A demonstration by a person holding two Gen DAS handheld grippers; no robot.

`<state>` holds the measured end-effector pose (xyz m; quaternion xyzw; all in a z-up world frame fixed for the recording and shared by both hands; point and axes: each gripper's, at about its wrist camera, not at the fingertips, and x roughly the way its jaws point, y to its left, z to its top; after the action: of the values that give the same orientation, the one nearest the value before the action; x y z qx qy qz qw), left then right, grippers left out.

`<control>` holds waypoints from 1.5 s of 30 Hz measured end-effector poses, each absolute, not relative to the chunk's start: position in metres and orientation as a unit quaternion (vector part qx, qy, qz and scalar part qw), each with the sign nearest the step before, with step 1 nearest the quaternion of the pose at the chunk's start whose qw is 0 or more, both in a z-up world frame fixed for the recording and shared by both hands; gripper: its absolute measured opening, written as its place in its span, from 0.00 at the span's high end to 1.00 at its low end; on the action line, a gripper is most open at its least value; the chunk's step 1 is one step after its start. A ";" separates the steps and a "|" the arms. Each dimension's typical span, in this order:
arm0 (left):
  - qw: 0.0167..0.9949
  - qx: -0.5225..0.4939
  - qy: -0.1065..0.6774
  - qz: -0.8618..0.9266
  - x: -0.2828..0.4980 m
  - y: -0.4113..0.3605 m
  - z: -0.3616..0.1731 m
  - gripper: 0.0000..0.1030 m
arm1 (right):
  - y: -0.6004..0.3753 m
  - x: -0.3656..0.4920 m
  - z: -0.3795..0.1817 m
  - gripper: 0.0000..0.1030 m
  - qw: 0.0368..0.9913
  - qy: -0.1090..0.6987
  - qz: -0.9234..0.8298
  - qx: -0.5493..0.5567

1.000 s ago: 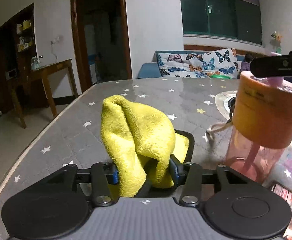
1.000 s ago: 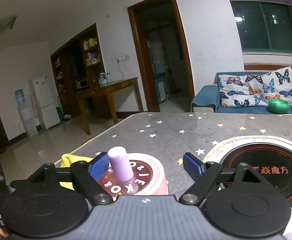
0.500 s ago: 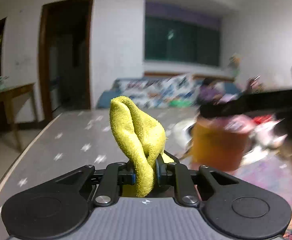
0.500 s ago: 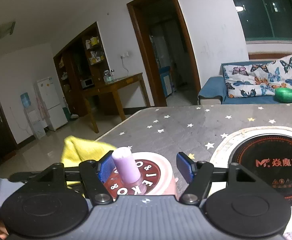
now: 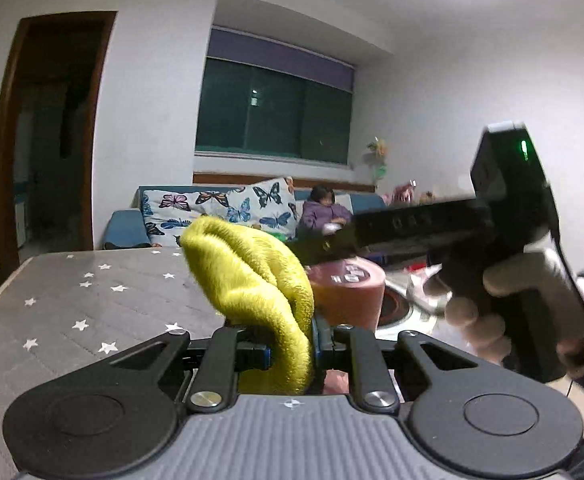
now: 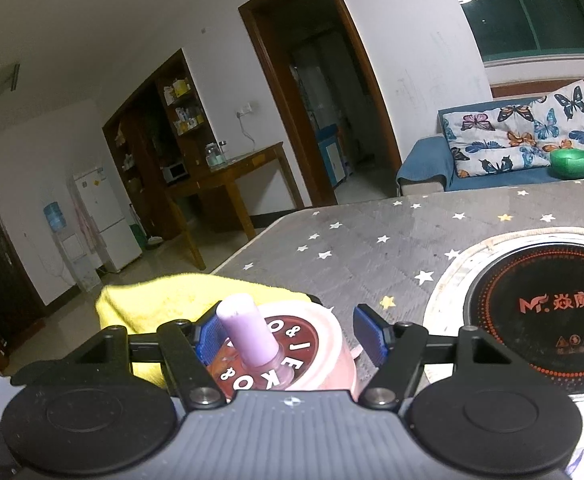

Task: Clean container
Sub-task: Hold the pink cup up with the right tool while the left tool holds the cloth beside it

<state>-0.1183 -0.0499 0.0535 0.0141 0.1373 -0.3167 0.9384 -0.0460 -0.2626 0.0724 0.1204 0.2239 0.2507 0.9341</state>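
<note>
Wiping is not yet showing: both tools are in place, but the cloth [image 5: 259, 292] is not clearly touching the bottle [image 5: 350, 294].

Left hand-held gripper [image 5: 289, 354] is pinching the yellow cloth tight between its pads, jaws nearly together, with a thick fold standing up and leaning right toward the bottle. It is pointing slightly downward across the worktop [image 5: 91, 304].

Right hand-held gripper [image 6: 287, 338] is clamping the pink bottle by its lid [image 6: 292, 344], blue pads pressing either side, the purple spout [image 6: 247, 330] rising between them. In the left view a hand [image 5: 520, 308] is wrapping the right tool's handle, reaching in from the right above the bottle.

Bottle is sitting near the worktop's near edge, just left of the round cooker [image 6: 540, 312]; whether it is resting on the surface or lifted I cannot tell. Cloth is lying just left of it.

Remaining, by my reading: bringing the cloth onto the bottle, rubbing round it, then setting both down.
</note>
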 end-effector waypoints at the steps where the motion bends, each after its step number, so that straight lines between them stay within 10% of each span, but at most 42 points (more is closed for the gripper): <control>1: 0.938 0.017 0.140 -0.318 -0.116 -0.051 0.050 0.81 | -0.263 -0.046 0.072 0.33 0.934 0.224 0.250 0.122; 45: 0.924 -0.002 0.160 -0.348 -0.113 -0.052 0.046 0.81 | -0.271 -0.043 0.064 0.32 0.927 0.230 0.252 0.154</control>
<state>-0.1132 -0.0523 0.0456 -0.0020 0.1604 -0.3481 0.9236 -0.0432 -0.2712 0.0637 0.1541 0.2301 0.2525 0.9271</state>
